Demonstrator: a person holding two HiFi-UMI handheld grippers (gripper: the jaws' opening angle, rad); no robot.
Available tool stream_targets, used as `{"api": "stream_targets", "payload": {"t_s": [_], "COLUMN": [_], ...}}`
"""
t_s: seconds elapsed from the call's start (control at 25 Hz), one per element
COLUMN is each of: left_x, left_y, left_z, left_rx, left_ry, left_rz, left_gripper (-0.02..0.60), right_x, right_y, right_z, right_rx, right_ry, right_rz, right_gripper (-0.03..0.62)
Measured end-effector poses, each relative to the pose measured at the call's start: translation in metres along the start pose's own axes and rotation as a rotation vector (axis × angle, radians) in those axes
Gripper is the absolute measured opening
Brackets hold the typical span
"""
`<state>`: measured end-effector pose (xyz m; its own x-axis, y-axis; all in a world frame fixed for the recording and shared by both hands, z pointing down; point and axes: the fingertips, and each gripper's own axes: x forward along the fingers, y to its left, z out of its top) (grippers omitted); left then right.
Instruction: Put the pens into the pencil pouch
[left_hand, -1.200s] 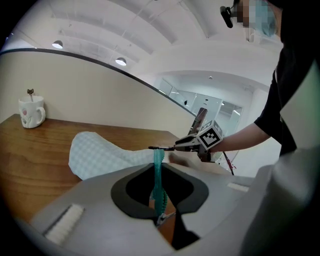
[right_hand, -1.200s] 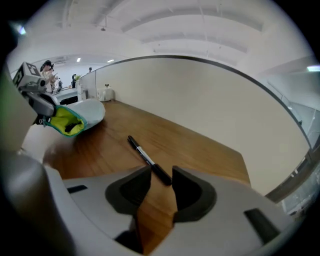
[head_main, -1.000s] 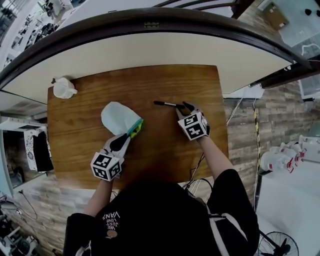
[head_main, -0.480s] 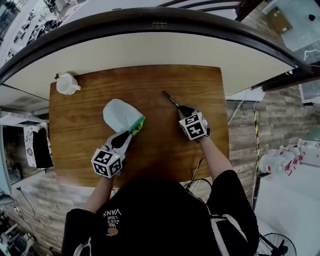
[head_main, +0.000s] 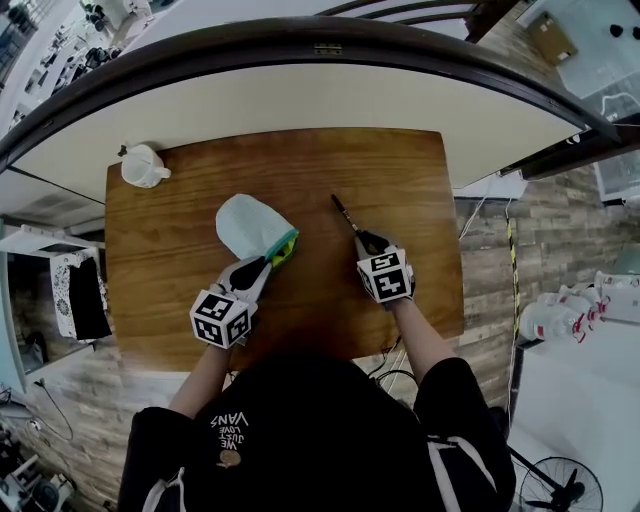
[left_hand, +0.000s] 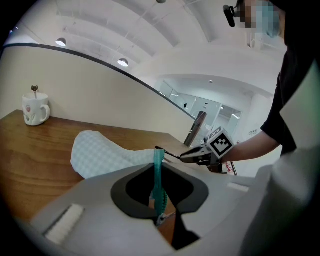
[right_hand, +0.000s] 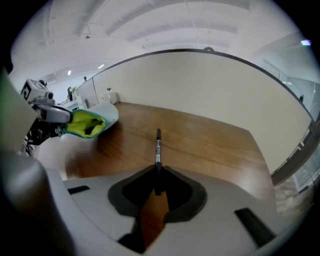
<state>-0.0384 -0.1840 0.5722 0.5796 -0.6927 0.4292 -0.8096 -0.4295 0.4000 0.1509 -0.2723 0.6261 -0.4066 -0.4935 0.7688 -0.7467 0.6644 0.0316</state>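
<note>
**Two grippers, one pouch, one pen**

One white mug (head_main: 142, 165) stands on the brown table (head_main: 400, 170), in the upper left of the head view. Next to the right lies the pale pouch (head_main: 248, 224), a bit left of the middle. Its mouth is open and shows yellow-green inside. The left gripper (head_main: 262, 266) comes up from the lower left. Its jaws are pinched tight on the teal zipper edge (left_hand: 158, 172) at the pouch's mouth. Farther right is the right gripper (head_main: 368, 240). Its jaws have just been closing, and they now squeeze one end of the thin black pen (head_main: 346, 214). The pen sticks out of the jaws and points to the upper left, toward the far side of the table. The pen is outside the pouch, with bare table between them.
</note>
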Motion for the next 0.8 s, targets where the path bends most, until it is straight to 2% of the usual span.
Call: {"api": "stream_targets", "payload": {"t_s": [0.48,0.8], "left_x": [0.001,-0.006], "left_y": [-0.003,-0.011], "left_z": [0.004,0.003], "left_rx": [0.04,0.077], "left_ry": [0.022,0.035], "left_rz": [-0.09,-0.138], "left_gripper": [0.051,0.051], "right_x": [-0.061,-0.084], "right_y": [0.086,0.131], "right_z": [-0.006,-0.013], "right_rx": [0.112,0.136], "right_ry": [-0.081,-0.081], "right_rz": [0.044,0.076], "right_gripper": [0.066,0.066]}}
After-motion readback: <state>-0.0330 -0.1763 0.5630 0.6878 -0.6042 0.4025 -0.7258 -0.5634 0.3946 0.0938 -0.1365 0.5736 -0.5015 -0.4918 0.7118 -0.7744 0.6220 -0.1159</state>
